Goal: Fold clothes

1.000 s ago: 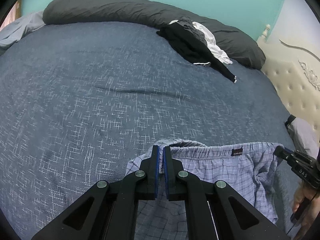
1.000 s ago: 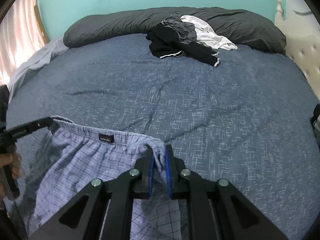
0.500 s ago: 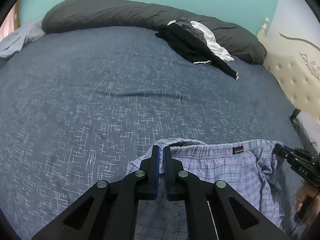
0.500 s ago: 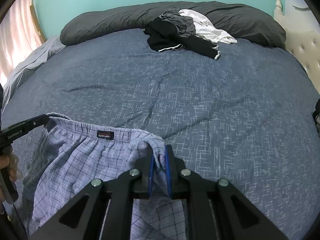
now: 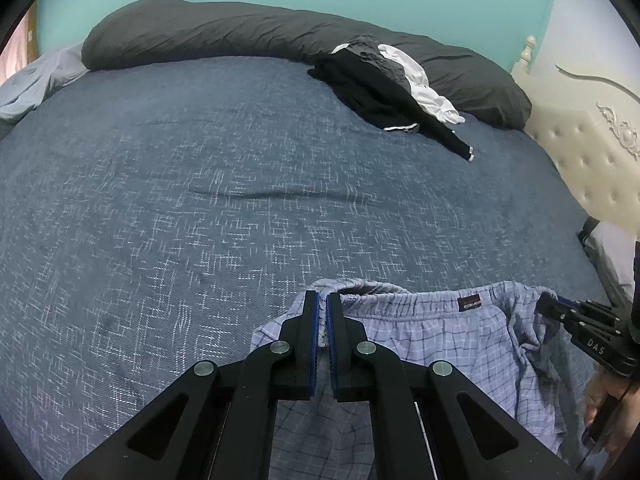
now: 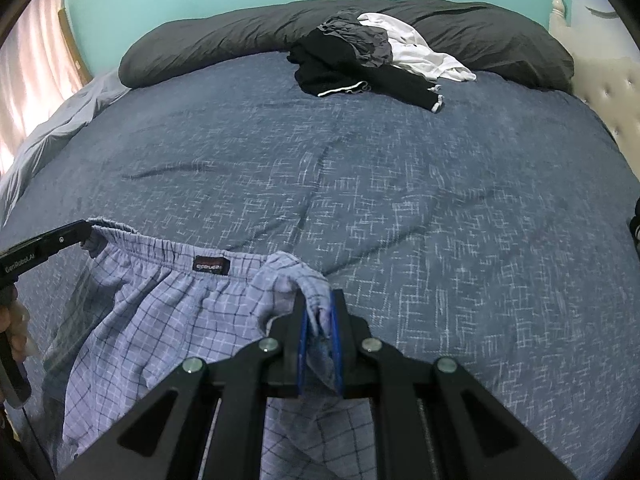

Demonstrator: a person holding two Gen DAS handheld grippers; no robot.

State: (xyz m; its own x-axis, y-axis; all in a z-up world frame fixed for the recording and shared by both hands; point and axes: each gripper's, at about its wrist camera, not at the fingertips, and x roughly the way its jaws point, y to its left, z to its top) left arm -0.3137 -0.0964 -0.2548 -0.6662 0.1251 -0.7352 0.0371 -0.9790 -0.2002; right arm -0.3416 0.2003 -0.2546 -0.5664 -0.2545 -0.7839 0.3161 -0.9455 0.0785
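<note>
Light blue checked boxer shorts with an elastic waistband and a dark label hang stretched between my two grippers over the near edge of the bed. My left gripper is shut on the left end of the waistband. My right gripper is shut on the right end of the waistband, with a bunch of cloth between its pads. The shorts show in the right wrist view too, with the left gripper at its left edge. The right gripper shows at the right edge of the left wrist view.
A dark blue patterned bedspread covers the bed. A pile of black, grey and white clothes lies at the far side against a long dark grey pillow. A cream tufted headboard stands at the right.
Both grippers have moved forward over the bed with the shorts held between them. The waistband lies further onto the bedspread. Both stay shut.
</note>
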